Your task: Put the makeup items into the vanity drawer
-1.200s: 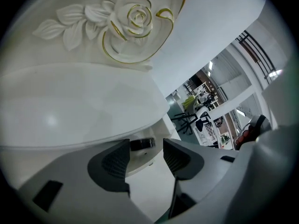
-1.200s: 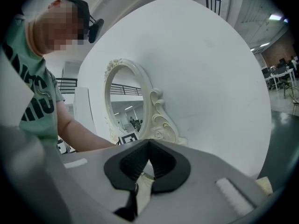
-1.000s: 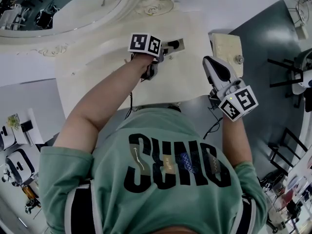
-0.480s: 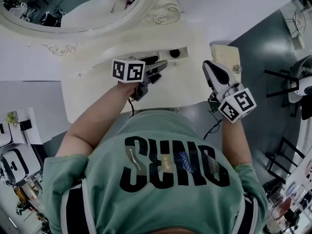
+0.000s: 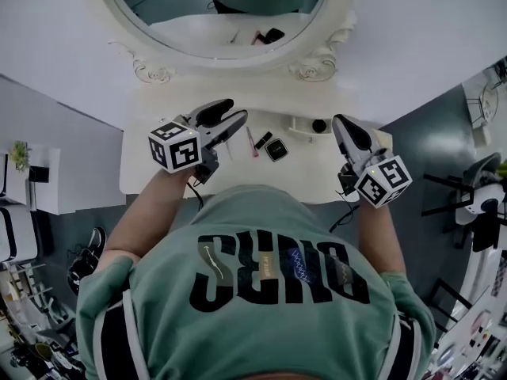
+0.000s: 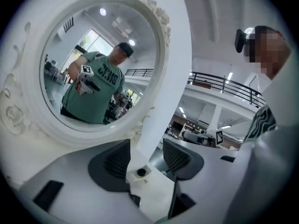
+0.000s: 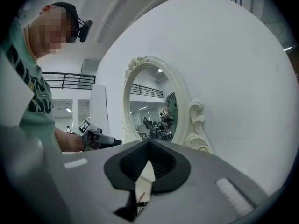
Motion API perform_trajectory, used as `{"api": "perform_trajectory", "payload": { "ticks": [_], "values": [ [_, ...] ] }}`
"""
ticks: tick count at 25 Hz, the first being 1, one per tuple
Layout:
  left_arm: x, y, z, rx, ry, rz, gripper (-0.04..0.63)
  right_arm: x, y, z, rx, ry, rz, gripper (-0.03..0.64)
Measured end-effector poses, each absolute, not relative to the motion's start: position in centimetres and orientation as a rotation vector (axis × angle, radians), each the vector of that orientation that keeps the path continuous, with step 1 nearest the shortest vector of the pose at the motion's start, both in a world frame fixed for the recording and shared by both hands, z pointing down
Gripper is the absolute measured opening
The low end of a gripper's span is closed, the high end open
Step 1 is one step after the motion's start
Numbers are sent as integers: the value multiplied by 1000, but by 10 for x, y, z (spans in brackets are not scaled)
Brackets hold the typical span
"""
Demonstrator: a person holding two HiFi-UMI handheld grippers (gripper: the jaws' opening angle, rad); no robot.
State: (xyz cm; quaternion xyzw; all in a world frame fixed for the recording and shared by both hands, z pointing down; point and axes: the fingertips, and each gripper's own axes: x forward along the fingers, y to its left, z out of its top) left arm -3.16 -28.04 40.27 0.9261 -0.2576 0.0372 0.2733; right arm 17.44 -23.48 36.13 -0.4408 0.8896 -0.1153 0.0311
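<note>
Our left gripper (image 5: pixel 234 111) wide, empty, jaws just narrowing slightly; right gripper (image 5: pixel 342 123) pinched together, empty. Compact (image 5: pixel 276 150) below mirror (image 5: pixel 222 22): we risk sweeping it off vanity (image 5: pixel 317 172).

Open hall: balcony railing (image 6: pixel 219 82), ornate vanity (image 5: pixel 309 174)

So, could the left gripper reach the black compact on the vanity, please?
Probably yes: the left gripper, jaws apart, empty, just closed a little, hangs near the black compact, which lies uncovered.
</note>
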Motion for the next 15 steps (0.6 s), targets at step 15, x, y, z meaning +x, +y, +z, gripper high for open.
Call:
{"api": "perform_trajectory", "payload": {
  "ticks": [15],
  "values": [
    [-174, -270, 316, 2630, -1065, -270, 55, 97, -254, 328, -1202, 2844, -304, 9]
  ]
}}
